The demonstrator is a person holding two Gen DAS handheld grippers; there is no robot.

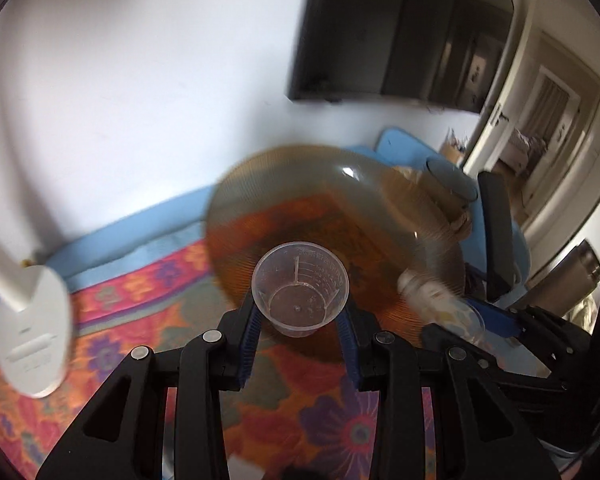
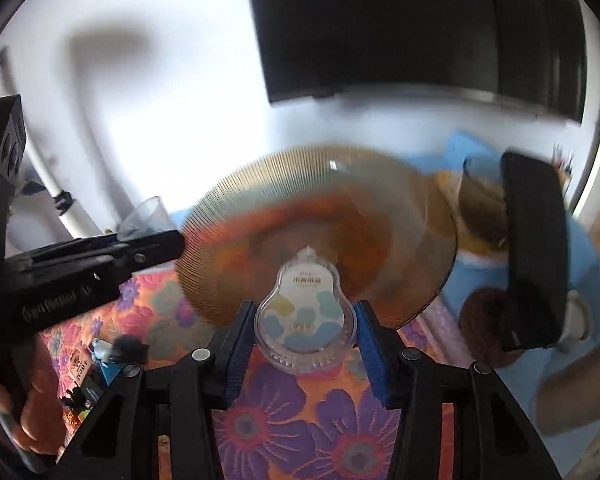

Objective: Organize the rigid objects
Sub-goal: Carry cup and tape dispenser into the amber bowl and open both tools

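My left gripper (image 1: 298,312) is shut on a small clear measuring cup (image 1: 300,280), held upright by its lower wall. My right gripper (image 2: 305,312) is shut on a flat, pear-shaped clear plastic case (image 2: 306,320) with pastel spots; its blue pads press on both sides. Both are held in the air over the floral cloth (image 2: 292,412). Just beyond both grippers is a large amber ribbed glass plate (image 1: 332,208), blurred by motion. In the right wrist view the left gripper (image 2: 172,240) comes in from the left with the cup (image 2: 148,212). The case (image 1: 440,304) shows at right in the left wrist view.
A white lamp base (image 1: 28,328) stands on the cloth at left. A black chair armrest (image 2: 534,252) rises at right, with a metal flask (image 1: 572,276) beyond it. A blue mat (image 1: 140,224) borders the white wall, which carries a black screen (image 1: 400,32). Small packets (image 2: 88,376) lie low left beside a hand (image 2: 32,420).
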